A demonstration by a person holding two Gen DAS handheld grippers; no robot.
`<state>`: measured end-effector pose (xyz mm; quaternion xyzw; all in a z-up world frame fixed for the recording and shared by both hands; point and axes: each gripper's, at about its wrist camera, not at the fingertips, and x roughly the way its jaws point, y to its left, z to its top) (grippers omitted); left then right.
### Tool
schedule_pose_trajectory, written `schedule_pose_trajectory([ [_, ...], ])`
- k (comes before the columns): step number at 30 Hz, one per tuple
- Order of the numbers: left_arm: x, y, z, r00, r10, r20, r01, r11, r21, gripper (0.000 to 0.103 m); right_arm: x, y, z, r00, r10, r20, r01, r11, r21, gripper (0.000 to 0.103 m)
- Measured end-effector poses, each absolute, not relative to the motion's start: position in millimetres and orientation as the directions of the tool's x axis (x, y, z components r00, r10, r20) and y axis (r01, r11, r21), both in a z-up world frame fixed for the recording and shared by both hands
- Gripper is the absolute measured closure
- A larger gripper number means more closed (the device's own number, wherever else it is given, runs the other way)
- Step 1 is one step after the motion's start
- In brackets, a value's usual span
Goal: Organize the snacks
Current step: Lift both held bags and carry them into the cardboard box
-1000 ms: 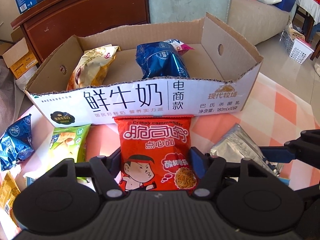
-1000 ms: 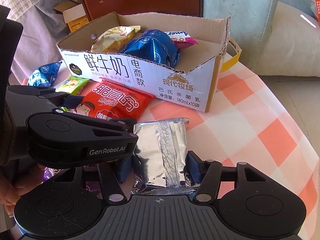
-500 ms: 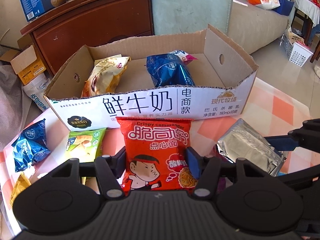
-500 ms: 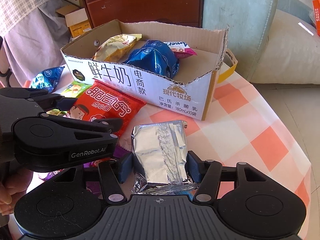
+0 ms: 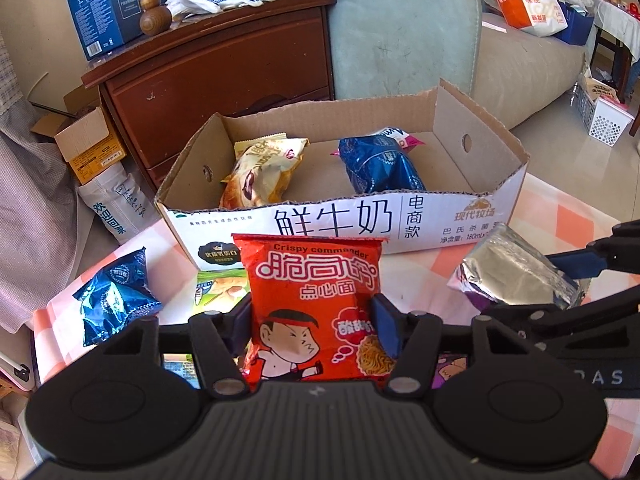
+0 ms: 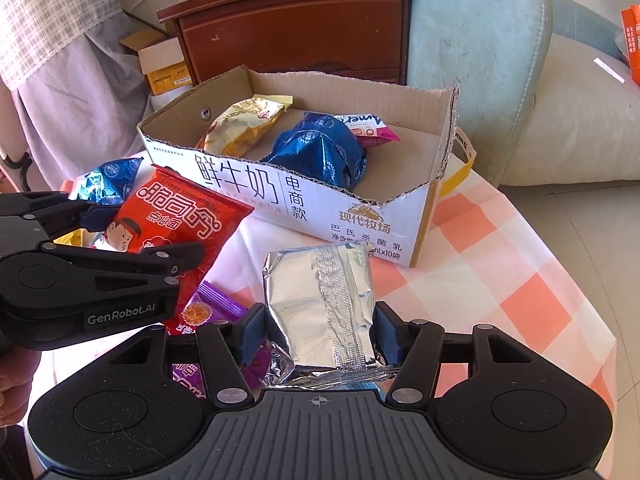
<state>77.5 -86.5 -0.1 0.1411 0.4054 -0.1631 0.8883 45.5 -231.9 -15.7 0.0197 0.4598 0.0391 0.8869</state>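
Note:
My left gripper (image 5: 314, 330) is shut on a red noodle-snack packet (image 5: 312, 304), which hangs above the table in front of the open cardboard box (image 5: 344, 220). My right gripper (image 6: 318, 338) is shut on a silver foil packet (image 6: 320, 300), also lifted off the table, to the right of the red packet (image 6: 176, 220). Inside the box lie a yellow snack bag (image 5: 260, 170), a blue bag (image 5: 378, 164) and a pink-edged packet (image 5: 400, 136). The silver packet (image 5: 516, 274) shows at the right edge of the left wrist view.
On the checked tablecloth (image 6: 500, 248) lie a blue packet (image 5: 112, 300), a green packet (image 5: 218, 288) and purple packets (image 6: 208, 312). Behind the box stand a wooden cabinet (image 5: 224, 76) and a pale sofa (image 5: 404, 36). A person's hand (image 6: 16, 380) shows at the left.
Both grippers have risen with their packets, which now hang clear of the table. The left gripper's fingers closed in on the red packet, and the box looks farther away and lower.

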Motion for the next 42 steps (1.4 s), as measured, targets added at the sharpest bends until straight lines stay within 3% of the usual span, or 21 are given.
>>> schedule_pose_trajectory([
  [17, 82, -51, 16, 0.674, -0.13, -0.728, 0.316, 0.94, 0.126, 0.044, 57, -211, 7, 0.63, 0.119, -0.768, -0.056, 0.993, 0.108, 0.046],
  [42, 118, -58, 52, 0.766, -0.078, -0.638, 0.18, 0.979, 0.096, 0.044, 77, -206, 40, 0.737, -0.006, -0.676, 0.056, 0.997, 0.052, 0.046],
])
